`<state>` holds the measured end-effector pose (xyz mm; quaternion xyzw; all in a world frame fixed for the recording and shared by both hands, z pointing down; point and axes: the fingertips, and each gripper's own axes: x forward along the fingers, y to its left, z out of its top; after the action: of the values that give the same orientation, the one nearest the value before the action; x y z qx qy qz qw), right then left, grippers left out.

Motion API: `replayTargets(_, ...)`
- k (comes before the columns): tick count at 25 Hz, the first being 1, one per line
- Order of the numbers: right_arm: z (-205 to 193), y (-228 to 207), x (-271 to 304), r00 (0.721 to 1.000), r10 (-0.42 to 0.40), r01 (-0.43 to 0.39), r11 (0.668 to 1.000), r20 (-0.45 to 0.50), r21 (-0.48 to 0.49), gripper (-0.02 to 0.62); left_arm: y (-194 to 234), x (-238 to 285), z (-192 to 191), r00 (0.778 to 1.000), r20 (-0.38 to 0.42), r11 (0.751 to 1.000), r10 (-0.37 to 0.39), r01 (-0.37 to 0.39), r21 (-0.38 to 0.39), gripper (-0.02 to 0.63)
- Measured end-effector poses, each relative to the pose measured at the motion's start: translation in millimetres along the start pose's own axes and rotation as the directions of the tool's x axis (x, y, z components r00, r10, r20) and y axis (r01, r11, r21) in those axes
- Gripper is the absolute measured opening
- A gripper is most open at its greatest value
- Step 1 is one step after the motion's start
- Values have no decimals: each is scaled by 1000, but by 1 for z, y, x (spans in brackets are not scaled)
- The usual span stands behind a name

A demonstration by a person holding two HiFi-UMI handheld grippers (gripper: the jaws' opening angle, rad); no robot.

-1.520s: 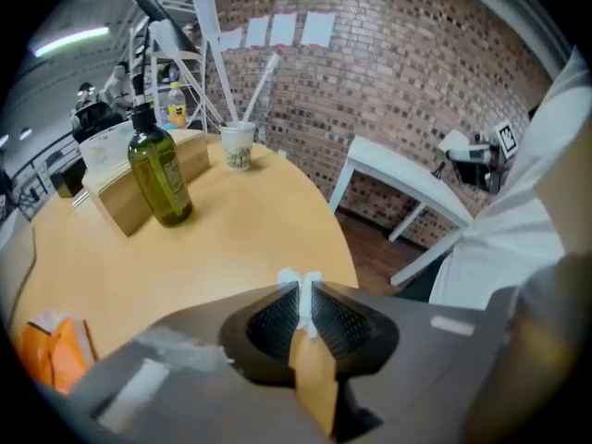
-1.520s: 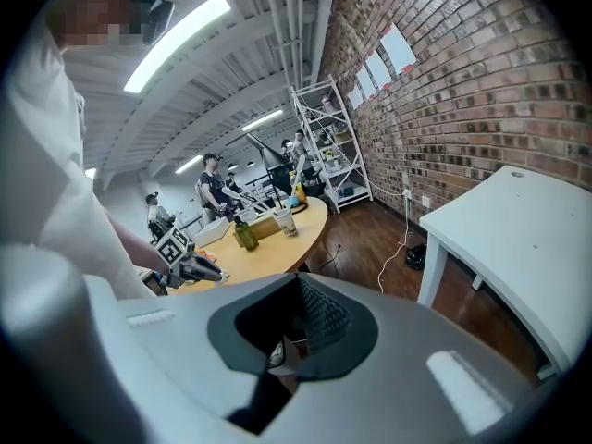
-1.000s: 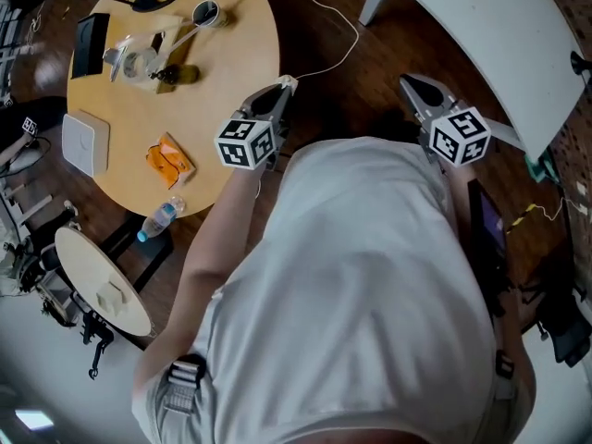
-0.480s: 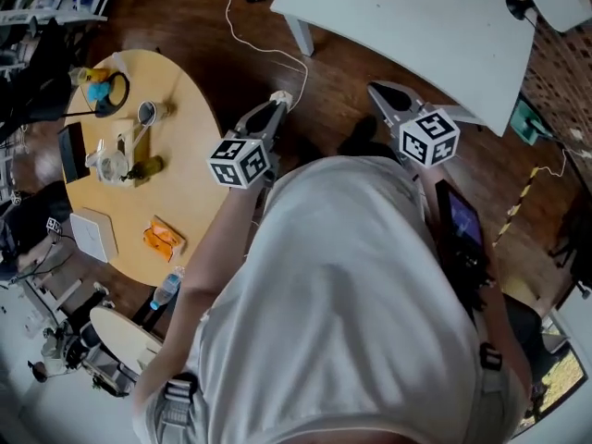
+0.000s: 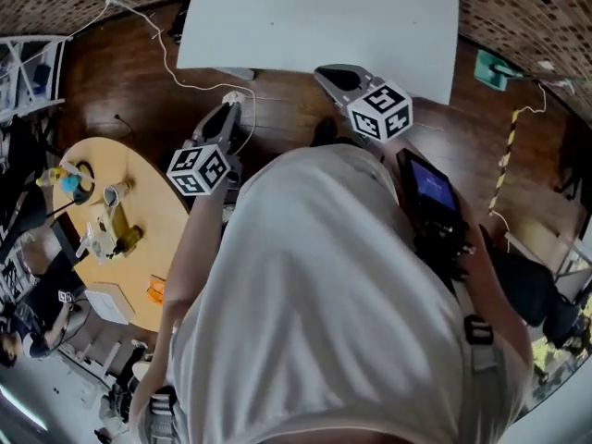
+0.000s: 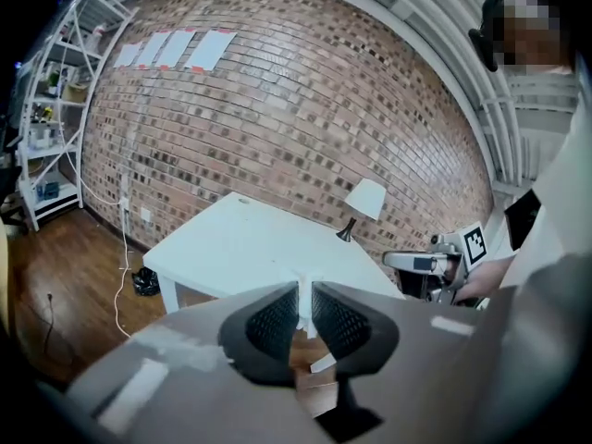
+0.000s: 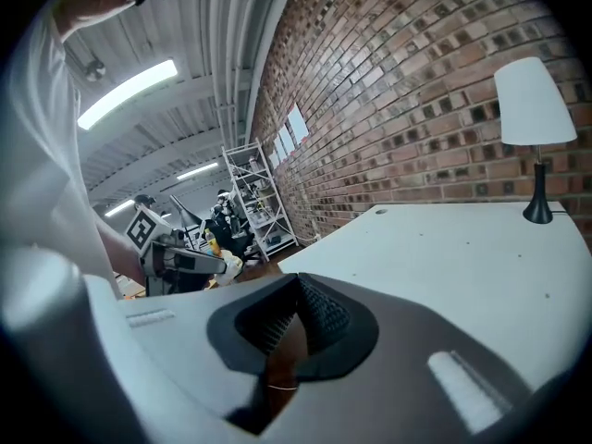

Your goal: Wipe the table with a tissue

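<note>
A white rectangular table stands ahead of me against a brick wall; its top looks bare except for a small white lamp at the far side. No tissue shows in any view. My left gripper hangs over the wooden floor short of the table's near left corner. Its jaws stand a narrow slit apart with nothing between them. My right gripper reaches the table's near edge, and its jaws meet at the tips, empty. The table top and the lamp lie to its right.
A round wooden table with bottles, cups and an orange packet stands at the left. A white cable trails over the floor beside the white table. A metal shelf rack stands by the wall at the left.
The view has swung from the round wooden table to the white table. Both grippers have travelled with it toward the white table, and the round table has slid to the lower left.
</note>
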<state>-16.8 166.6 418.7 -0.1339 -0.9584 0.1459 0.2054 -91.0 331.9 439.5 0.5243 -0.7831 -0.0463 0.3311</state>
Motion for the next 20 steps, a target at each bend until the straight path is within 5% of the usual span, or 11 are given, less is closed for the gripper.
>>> replayTargets(4,21,-71,-57,1000,-23,23,999,18,35,8,-61,69,28,999,-45,998,-9,11,59,51)
replayTargets(9,12,-97,-104,992,-126,128,989,-30,69,8,-92,94,11,992,-105,997,-73,77,31,51)
replayTargets(12,8,-95,-98,987,-157,155,982,13,111,8,-83,100,31,987,-106,989,-119,128,79,51)
replayTargets(20,13,-103,-54,992,-120,116,987,28,111,8,-50,112,56,994,-63,989,-95,101,104,51)
